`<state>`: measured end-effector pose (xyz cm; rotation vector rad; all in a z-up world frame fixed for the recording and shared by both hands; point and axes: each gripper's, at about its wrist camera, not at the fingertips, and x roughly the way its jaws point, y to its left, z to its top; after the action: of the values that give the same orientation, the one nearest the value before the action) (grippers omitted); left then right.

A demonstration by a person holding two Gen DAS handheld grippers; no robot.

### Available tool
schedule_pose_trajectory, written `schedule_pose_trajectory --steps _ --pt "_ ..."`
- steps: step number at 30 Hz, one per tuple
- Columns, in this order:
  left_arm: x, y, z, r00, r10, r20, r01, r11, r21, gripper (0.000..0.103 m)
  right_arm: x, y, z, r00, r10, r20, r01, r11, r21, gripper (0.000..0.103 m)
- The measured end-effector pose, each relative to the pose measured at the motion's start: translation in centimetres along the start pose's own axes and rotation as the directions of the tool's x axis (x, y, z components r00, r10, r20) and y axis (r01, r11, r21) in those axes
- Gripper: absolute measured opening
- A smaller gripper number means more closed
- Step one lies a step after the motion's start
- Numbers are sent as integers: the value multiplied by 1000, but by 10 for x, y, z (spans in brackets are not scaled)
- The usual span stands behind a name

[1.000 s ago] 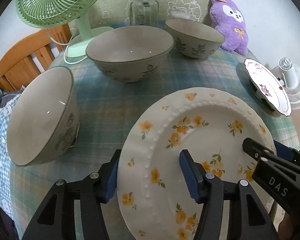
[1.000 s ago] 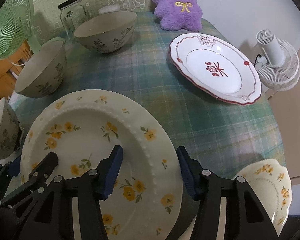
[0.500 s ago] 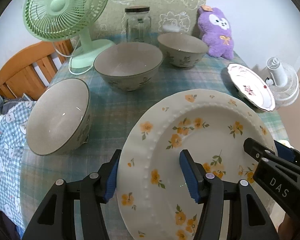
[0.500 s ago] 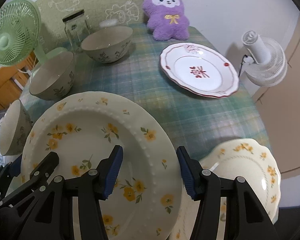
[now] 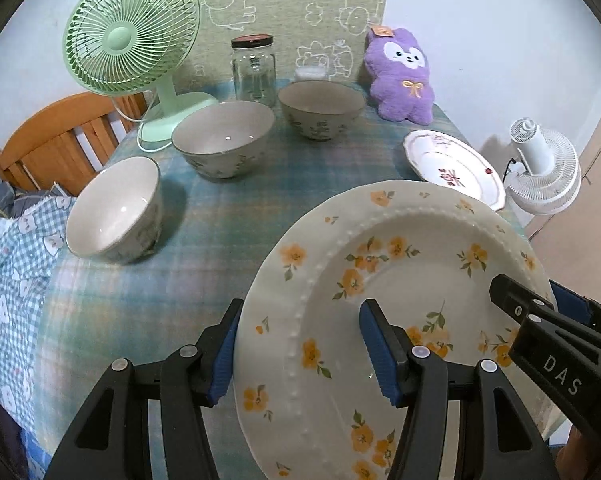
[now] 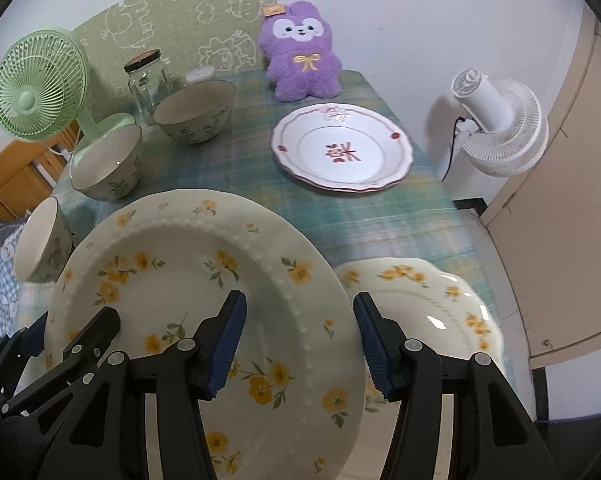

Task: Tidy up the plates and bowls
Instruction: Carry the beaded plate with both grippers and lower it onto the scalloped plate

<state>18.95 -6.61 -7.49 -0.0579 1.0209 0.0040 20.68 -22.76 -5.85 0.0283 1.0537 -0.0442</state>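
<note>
Yellow-flowered plate (image 5: 400, 280) lifted higher off table, left tool (image 5: 300, 344) and right tool (image 6: 298, 340) each clamping its rim, near edge cut off.

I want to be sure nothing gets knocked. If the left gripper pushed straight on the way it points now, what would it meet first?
The left gripper already straddles the rim of the yellow-flowered plate, so it would slide further onto that plate first. Beyond it lies bare tablecloth, the bowls standing off to the side; depth is hard to judge.
</note>
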Motion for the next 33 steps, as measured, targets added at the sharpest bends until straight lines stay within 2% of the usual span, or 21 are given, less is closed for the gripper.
schedule_pose_trajectory --steps 12,23,33 --pt "-15 -58 -18 1000 3 19 -3 1000 -8 59 -13 -61 -14 1000 -1 8 1 1000 -14 59" --pt "3 -106 -41 999 -19 -31 19 1000 -4 59 1 -112 -32 999 -30 -31 30 1000 3 59" --pt "22 -126 -55 998 -7 -64 7 1000 -3 59 22 -132 -42 996 -38 -77 38 999 -3 59"
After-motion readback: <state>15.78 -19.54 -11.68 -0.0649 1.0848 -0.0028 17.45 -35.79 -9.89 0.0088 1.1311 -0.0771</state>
